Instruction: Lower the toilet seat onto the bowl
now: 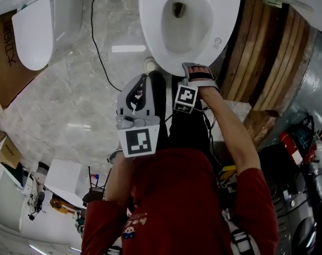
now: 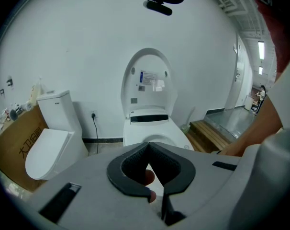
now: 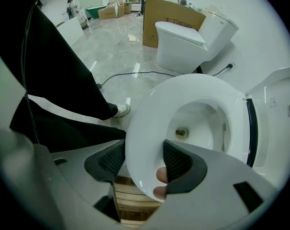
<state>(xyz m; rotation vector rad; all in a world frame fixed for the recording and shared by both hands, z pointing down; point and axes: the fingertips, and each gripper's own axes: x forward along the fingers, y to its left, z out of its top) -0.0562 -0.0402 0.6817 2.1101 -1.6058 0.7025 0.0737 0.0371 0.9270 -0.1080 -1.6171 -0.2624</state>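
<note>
Right gripper [image 3: 142, 161] is closed on the front rim of the toilet seat [image 3: 150, 111], one jaw outside the ring and the other inside the opening, so the white rim fills the gap between them. In the head view this gripper [image 1: 195, 70] meets the seat at the near edge, upper middle of the frame.

Left gripper [image 2: 148, 150] is held back and lower left of it, with its jaws brought together, nothing between them and touching nothing.

The seat lies low over the bowl [image 3: 197, 123]. Whether it rests fully on the bowl's rim I cannot tell. Behind it the lid [image 2: 150, 80] stands upright against the wall.

Farther off, a second toilet [image 2: 49, 143] sits at the left beside a cardboard box [image 2: 11, 145]. A wooden platform [image 1: 267, 52] runs along the right.

The step in hand looks like the last part of the lowering. The next move probably calls for easing the rim down until it seats, then parting the jaws and drawing the gripper straight back, so the inner jaw does not catch the ring or lift it again.
</note>
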